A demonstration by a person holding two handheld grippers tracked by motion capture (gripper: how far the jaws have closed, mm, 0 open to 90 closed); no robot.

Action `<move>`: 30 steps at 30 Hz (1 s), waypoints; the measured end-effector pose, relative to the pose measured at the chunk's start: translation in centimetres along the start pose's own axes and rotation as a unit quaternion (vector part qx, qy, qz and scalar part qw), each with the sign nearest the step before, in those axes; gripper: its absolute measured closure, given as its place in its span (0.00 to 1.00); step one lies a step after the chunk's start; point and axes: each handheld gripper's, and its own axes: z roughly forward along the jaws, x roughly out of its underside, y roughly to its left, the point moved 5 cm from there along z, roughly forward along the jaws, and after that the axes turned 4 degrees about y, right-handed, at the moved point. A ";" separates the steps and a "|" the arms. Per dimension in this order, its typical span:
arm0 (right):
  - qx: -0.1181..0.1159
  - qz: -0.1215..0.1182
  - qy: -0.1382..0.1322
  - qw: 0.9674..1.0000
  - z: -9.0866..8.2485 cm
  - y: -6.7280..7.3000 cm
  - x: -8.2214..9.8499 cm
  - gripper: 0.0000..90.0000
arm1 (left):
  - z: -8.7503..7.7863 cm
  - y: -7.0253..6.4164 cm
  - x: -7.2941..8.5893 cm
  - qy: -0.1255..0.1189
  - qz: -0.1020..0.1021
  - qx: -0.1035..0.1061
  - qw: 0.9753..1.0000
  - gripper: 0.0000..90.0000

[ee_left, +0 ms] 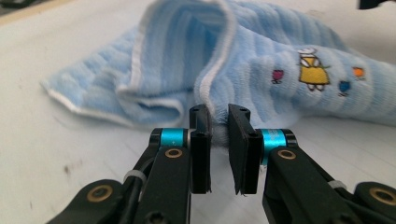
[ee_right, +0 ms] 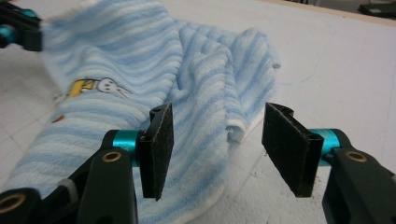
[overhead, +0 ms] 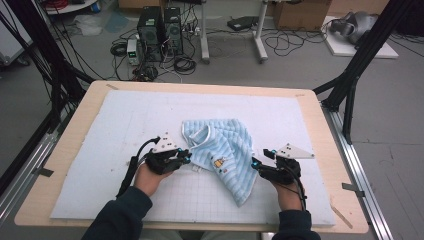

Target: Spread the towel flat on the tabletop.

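Note:
A light blue striped towel [overhead: 225, 145] with white hems lies crumpled in the middle of the white mat [overhead: 125, 120]. It bears a small embroidered motif [ee_left: 312, 70] with a yellow figure. My left gripper [overhead: 187, 159] is at the towel's left edge. In the left gripper view its jaws [ee_left: 219, 116] stand nearly together, pinching a white-hemmed fold of the towel [ee_left: 261, 51] at their tips. My right gripper [overhead: 256, 164] sits at the towel's right side, low over the mat. Its jaws [ee_right: 219, 112] are wide open, with a towel [ee_right: 116, 56] corner lying between and beyond them, untouched.
The mat covers most of a wooden table [overhead: 75, 130]. Bare mat stretches to the left, right and far side of the towel. Beyond the table, on the floor, stand computer towers [overhead: 160, 30], cables and black frame posts [overhead: 360, 60].

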 end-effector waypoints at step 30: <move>0.034 -0.044 0.119 0.991 1.9 4.7 3.1 0.87 | -7.7 -3.4 7.4 -0.017 -0.062 0.010 0.998 0.49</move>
